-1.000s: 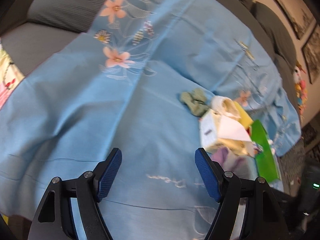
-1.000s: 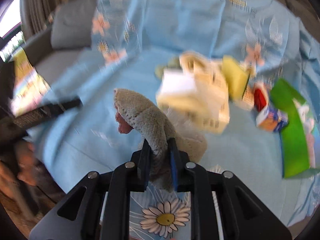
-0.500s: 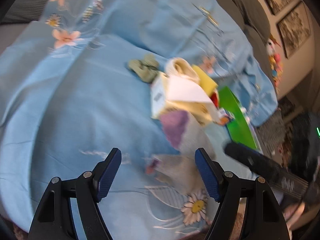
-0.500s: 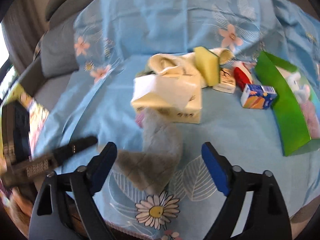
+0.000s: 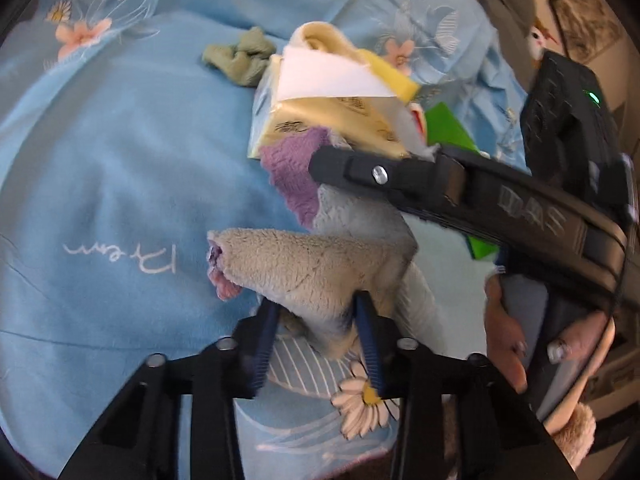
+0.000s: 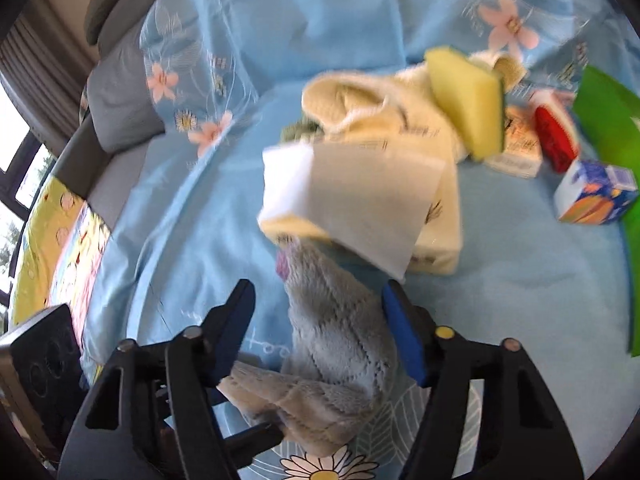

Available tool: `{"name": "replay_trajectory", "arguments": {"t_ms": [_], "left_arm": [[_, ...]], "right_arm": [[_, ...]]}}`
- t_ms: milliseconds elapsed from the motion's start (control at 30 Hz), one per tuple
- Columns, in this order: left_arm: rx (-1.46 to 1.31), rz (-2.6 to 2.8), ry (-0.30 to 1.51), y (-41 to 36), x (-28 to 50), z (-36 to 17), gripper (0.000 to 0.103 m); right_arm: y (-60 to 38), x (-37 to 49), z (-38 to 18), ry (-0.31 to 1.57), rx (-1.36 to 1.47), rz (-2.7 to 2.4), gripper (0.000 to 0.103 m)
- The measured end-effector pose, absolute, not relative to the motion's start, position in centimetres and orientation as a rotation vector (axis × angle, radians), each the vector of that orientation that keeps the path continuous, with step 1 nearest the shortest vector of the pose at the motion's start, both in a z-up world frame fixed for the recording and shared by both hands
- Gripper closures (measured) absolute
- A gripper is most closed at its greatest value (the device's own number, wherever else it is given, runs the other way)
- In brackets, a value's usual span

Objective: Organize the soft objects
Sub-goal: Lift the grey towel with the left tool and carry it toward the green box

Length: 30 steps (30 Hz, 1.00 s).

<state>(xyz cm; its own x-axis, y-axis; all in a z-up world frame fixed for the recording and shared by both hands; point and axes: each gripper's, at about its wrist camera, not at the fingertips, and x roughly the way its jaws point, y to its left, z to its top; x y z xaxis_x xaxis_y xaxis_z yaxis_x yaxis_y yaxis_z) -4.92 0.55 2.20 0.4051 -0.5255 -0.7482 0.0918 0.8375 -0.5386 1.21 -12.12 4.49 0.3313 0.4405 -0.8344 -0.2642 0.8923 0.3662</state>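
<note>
We are looking at a fuzzy grey towel point(image 5: 320, 264) with a purple edge point(image 5: 294, 176) and a pink patch at its rolled end, plush and faintly grid-stitched. It is lying on the blue floral sheet point(image 5: 120, 160) straight ahead of both grippers, one fold lifted off the cloth.

The left gripper point(image 5: 316, 320) is pinching that lifted fold; its jaws have just been closing, and the blue pads are now pressing into the pile on both sides. The right gripper point(image 6: 320, 320) is straddling the far part of the same towel; its jaws have just been narrowing, yet the pads are standing clear of the fabric, so it is open around it.

Just beyond the towel we are noting a yellow tissue pack point(image 6: 436, 240) with a white sheet point(image 6: 360, 204) sticking up from its top. Behind it lie a cream cloth point(image 6: 352, 104), a yellow sponge point(image 6: 464, 100) and a green rag point(image 5: 240, 58). Ahead and to the right of the right gripper a green bag point(image 6: 608, 120) is lying open; we cannot make out its contents. A small blue carton point(image 6: 596, 196) sits just beside it.
</note>
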Motion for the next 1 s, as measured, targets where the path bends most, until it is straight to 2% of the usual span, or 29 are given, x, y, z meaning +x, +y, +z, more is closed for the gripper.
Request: {"name": "replay_trajectory", "arguments": {"t_ms": [233, 300, 367, 433, 733, 1000], "left_arm": [[-0.481, -0.363, 1.036, 0.4, -4.0, 1.8, 0.074], [-0.46, -0.354, 1.016, 0.1, -3.9, 2.0, 0.074], [-0.442, -0.35, 1.002, -0.3, -3.7, 2.2, 0.08], [-0.421, -0.365, 0.986, -0.8, -3.6, 2.9, 0.083], [-0.3, -0.467, 0.776, -4.3, -3.5, 9.6, 0.083], [-0.166, -0.603, 0.668, -12.3, -1.9, 14.4, 0.083]], "right_arm": [[-12.4, 0.3, 2.6, 1.202, 0.236, 0.554, 0.049], [-12.6, 0.0, 2.4, 1.204, 0.258, 0.57, 0.057], [-12.8, -0.3, 2.4, 1.192, 0.261, 0.552, 0.075], [-13.2, -0.6, 2.8, 1.178, 0.281, 0.549, 0.079], [-16.6, -2.0, 9.8, 0.939, 0.339, 0.492, 0.079], [-24.0, -3.0, 15.4, 0.733, 0.415, 0.322, 0.079]]}}
